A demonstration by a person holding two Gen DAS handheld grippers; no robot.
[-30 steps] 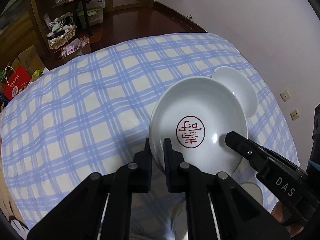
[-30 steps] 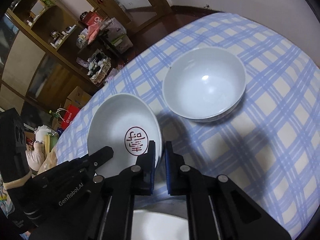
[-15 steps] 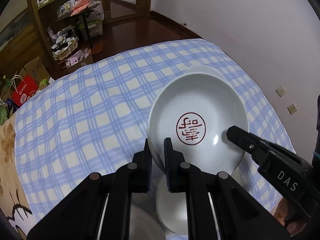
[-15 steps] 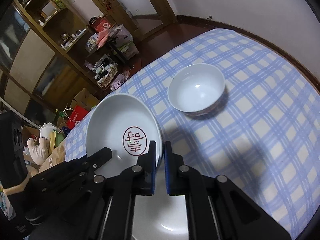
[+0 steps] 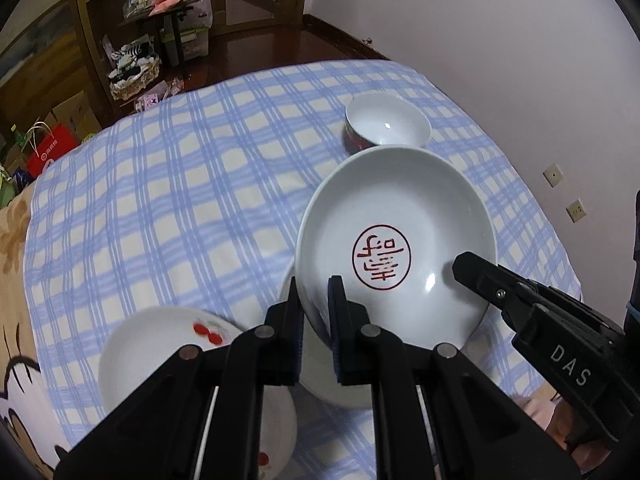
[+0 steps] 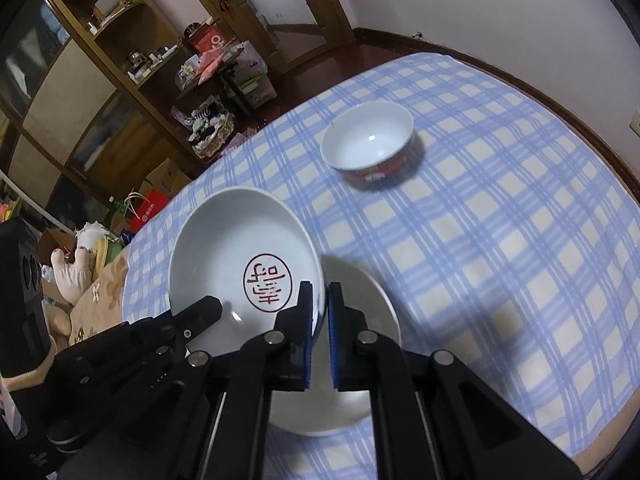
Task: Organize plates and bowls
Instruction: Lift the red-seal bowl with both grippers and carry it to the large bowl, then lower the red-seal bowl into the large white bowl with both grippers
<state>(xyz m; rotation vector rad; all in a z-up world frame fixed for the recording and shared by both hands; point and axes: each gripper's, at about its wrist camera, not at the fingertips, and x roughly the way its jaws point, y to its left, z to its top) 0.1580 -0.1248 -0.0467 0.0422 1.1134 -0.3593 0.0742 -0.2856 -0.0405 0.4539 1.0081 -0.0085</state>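
A white deep plate with a red round seal (image 5: 400, 240) (image 6: 240, 256) hangs tilted above the checked tablecloth. My left gripper (image 5: 316, 284) is shut on its near-left rim, and my right gripper (image 6: 320, 292) is shut on its opposite rim. Under the held plate lies a second white plate (image 6: 360, 360) (image 5: 332, 384), partly hidden. A white bowl with a red band (image 5: 386, 124) (image 6: 370, 142) stands farther back on the cloth. At the left wrist view's lower left sits a white dish with red cherries (image 5: 160, 340), blurred.
The blue-and-white checked tablecloth (image 5: 180, 200) covers the table. A white wall with sockets (image 5: 560, 184) stands close on the right. Beyond the far table edge are a wooden shelf unit (image 6: 100, 80), boxes, a red bag (image 5: 48, 152) and a basket on the dark floor.
Both grippers have carried the seal plate back toward me and upward. The red-banded bowl now looks smaller and farther, and the plain plate and cherry dish have come into view below.
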